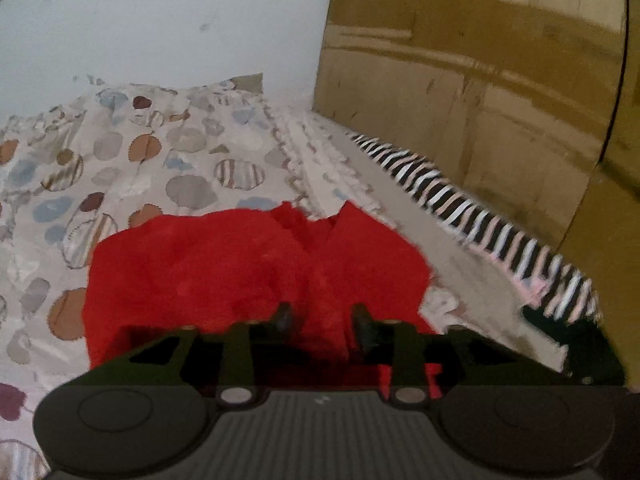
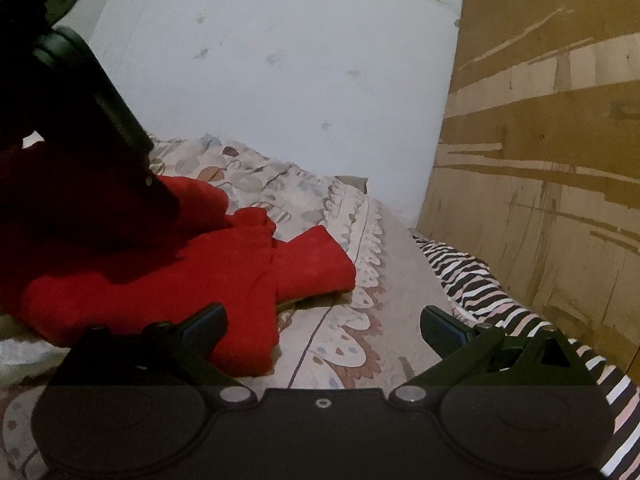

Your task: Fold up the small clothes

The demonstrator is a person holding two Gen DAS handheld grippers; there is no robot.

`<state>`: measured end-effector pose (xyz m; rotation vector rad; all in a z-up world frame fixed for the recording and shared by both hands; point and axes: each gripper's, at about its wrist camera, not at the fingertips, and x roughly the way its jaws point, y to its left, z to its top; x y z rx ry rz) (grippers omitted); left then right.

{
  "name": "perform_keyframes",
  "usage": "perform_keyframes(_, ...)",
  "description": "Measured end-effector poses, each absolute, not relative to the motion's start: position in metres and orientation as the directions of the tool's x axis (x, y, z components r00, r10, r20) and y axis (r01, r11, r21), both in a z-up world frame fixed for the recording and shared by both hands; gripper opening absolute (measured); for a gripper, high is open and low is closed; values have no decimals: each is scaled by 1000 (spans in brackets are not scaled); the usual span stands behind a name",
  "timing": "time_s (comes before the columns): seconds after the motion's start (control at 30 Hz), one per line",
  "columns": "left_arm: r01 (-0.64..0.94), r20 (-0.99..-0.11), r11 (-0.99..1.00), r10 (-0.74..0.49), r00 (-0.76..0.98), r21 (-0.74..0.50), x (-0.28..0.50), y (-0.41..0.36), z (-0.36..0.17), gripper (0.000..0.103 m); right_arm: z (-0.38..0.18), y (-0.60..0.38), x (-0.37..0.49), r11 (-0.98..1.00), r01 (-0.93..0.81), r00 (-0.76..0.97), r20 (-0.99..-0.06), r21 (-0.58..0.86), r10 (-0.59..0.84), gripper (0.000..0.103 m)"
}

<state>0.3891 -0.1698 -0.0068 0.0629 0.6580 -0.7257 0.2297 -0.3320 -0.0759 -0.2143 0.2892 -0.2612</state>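
Your left gripper [image 1: 320,320] sits right over the red garment [image 1: 256,272], its two fingers partly drawn in with a ridge of red cloth standing between them. Whether the pads are actually biting that ridge or only flanking it, you cannot tell from the left wrist view, since a gap shows on each side of the fabric.

That red garment lies rumpled on the patterned bedsheet [image 1: 132,152], bunched in the middle with two lobes pointing toward the wall. From the right wrist view the same garment [image 2: 240,272] looks already doubled over on itself, one thick flap reaching toward the scalloped border of the sheet.

Your right gripper [image 2: 322,324] hangs with its jaws spread wide and nothing between them, its left finger just over the garment's near edge, its right finger out above bare sheet. A zebra-striped cloth [image 2: 500,300] runs along the bed's edge below the cardboard panel [image 2: 540,160].

Watch these risks:
- If your left pinch takes several layers, lifting will likely drag the whole bundle and undo the fold.
- If it holds nothing, the cloth stays put.
- Closing your right jaws low could catch the bedsheet along with the garment.
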Motion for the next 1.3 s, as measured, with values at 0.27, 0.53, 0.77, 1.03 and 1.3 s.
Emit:
perform_keyframes(0.27, 664, -471, 735, -639, 608, -139, 364, -165, 18, 94, -76, -332, 230, 947, 233, 921, -262, -223, -289, 103)
perform_keyframes(0.53, 509, -439, 848, -517, 735, -146, 326, -107, 18, 103, -70, -338, 228, 965, 191, 932, -274, -179, -235, 103)
perform_keyframes(0.77, 382, -452, 911, -409, 793, -154, 317, -53, -10, 103, -55, -334, 220, 991, 72, 967, -237, -114, -97, 103)
perform_keyframes(1.03, 489, -454, 872, -451, 768, -40, 329, -69, -33, 103, -6, -354, 267, 965, -189, 932, -276, 183, 234, 103)
perform_keyframes(1.3, 563, -454, 824, -477, 752, 66, 332, -89, -39, 93, 6, -375, 368, 843, -254, 779, -415, 475, 469, 103)
